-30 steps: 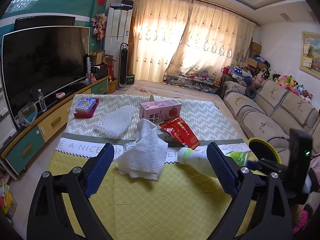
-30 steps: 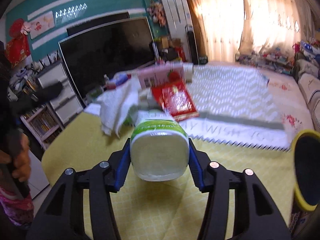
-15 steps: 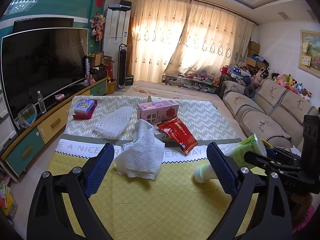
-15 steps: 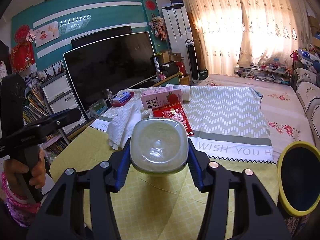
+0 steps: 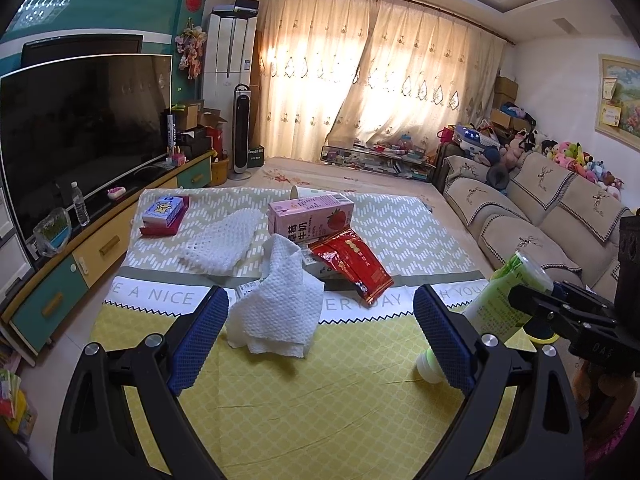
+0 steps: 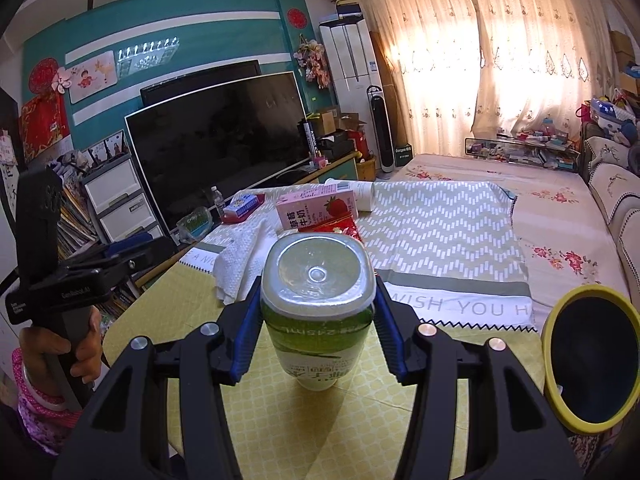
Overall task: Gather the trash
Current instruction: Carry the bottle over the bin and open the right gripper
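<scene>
My right gripper is shut on a white and green plastic bottle, held upside down with its base toward the camera, above the yellow tablecloth. In the left wrist view the bottle hangs at the right, cap end down near the cloth. My left gripper stands open and holds nothing; a crumpled white paper towel lies just ahead of its fingers. Behind it lie a red snack wrapper, a pink strawberry milk carton and a white mesh cloth.
A small blue box on a red one sits at the table's far left. A yellow-rimmed bin stands beside the table's right edge. A television on a low cabinet runs along the left, a sofa along the right.
The right gripper has lifted the bottle off the table and tipped it from lying flat to hanging cap down. The left gripper has stayed where it was.
</scene>
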Demonstrator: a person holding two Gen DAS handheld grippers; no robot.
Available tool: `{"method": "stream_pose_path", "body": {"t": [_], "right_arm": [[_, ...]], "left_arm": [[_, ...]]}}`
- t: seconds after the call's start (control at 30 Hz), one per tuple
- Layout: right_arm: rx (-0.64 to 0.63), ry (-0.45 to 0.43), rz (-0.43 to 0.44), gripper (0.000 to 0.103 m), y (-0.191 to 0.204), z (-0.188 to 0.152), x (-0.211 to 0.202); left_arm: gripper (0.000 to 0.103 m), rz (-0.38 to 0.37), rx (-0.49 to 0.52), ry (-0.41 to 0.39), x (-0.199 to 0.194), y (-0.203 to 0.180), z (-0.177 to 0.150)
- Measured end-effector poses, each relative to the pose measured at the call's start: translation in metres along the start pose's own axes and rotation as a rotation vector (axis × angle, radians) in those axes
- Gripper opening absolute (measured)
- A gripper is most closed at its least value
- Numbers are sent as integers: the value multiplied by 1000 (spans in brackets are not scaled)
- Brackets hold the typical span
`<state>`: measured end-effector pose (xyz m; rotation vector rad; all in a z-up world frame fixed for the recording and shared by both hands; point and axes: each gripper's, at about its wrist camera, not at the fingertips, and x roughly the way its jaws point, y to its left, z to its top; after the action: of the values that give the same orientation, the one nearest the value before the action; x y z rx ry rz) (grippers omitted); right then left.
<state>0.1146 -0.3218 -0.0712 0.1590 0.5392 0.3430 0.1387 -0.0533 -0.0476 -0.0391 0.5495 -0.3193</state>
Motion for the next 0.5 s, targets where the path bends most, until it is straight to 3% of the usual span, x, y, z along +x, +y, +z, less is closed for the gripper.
{"method": "stream_pose_path", "body": {"t": [0.23,0.5], "right_arm": [[37,-49,-57,49,-24,6,-23],[135,-127,-287,49,-95,7,-61]], "left_arm": [[92,-3,16,9,7,-5,1],[92,-11,33,25,16,-13,2]]}}
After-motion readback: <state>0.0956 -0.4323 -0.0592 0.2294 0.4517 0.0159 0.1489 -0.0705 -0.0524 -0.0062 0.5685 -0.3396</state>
